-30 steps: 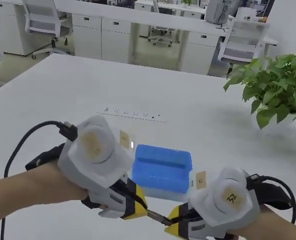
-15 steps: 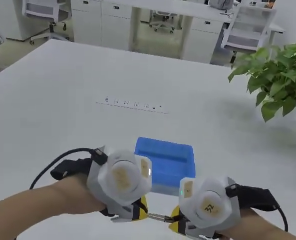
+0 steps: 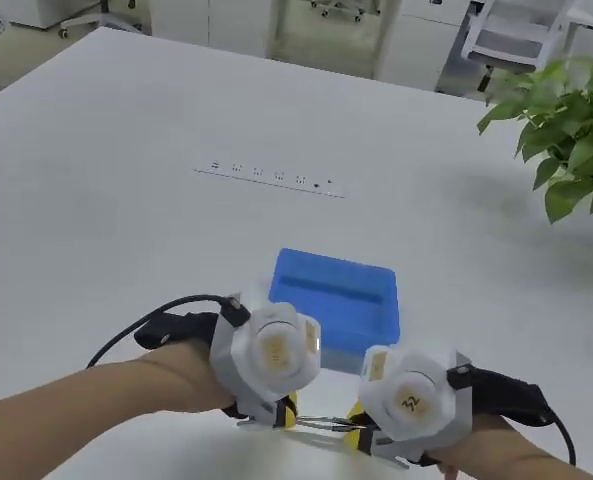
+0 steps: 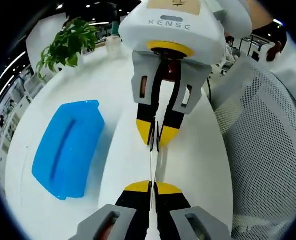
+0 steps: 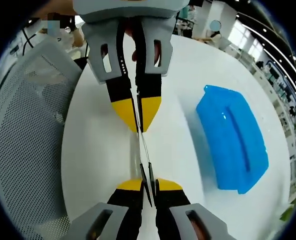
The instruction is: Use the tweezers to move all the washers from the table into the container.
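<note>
where the two tools meet at the bottom of the head view, the left gripper (image 3: 288, 414) and the right gripper (image 3: 354, 428) point tip to tip, and the tweezers (image 3: 321, 424) bridge the short gap between them. both pairs of yellow-tipped jaws are pressed together on the thin metal. in the left gripper view the tweezers run from the lower centre straight up into the other gripper's tips, and the right gripper view shows the same line from the other end. each gripper is clamped on one end of the tweezers. whether the tweezers touch the white table (image 3: 126, 200) cannot be told. the blue container (image 3: 336, 300) sits on the table just beyond the grippers, in the lower middle of the head view, at the left of the left gripper view and at the right of the right gripper view. a row of sockets (image 3: 268, 178) lies farther up the table, and a green plant (image 3: 571, 130) stands at the upper right. a mesh chair (image 4: 267, 150) takes the right side of the left gripper view.
</note>
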Motion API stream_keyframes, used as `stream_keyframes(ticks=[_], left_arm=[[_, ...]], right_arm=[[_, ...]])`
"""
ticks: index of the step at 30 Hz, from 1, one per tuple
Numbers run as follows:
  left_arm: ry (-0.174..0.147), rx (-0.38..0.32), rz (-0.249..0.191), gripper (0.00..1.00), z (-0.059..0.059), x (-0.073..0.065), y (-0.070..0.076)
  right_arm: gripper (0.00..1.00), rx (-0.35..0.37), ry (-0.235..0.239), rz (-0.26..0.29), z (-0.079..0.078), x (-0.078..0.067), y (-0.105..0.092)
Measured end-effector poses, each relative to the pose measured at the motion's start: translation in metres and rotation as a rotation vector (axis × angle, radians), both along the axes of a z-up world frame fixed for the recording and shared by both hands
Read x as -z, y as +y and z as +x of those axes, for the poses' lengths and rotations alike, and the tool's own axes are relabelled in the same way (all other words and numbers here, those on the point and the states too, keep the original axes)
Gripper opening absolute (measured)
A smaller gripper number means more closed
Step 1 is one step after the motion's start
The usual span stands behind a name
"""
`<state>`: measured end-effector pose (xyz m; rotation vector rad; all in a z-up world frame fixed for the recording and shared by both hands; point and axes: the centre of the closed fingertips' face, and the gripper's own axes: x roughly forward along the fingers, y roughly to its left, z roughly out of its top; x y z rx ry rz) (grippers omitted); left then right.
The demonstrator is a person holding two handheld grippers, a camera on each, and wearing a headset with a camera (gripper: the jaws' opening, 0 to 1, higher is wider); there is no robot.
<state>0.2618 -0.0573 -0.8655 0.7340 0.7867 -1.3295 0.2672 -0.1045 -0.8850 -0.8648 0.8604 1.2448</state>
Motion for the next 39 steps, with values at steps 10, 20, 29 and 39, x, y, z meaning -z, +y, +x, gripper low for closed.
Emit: stream_keyframes(ticks=[10, 20, 29, 39], left_arm=[[0.001, 0.039, 0.029, 0.0, 0.002, 0.008, -0.005], [-0.024, 0.021, 0.067, 0.0, 0.0, 0.014, -0.001], [0.027, -0.167, -0.004, 0.16, -0.001, -0.001, 0.006], [0.016, -0.513, -0.269, 0.44, -0.023, -0.074, 0.046]], right_arm=[[0.13, 0.151, 0.002, 0.027, -0.004, -0.014, -0.015], [0.25, 0.561, 0.044, 0.314, -0.02, -0.073, -0.018], [0.43, 0.742, -0.074, 0.458, -0.02, -0.113, -0.039], [0.59, 0.89, -0.143, 0.56, -0.027, -0.123, -0.062]])
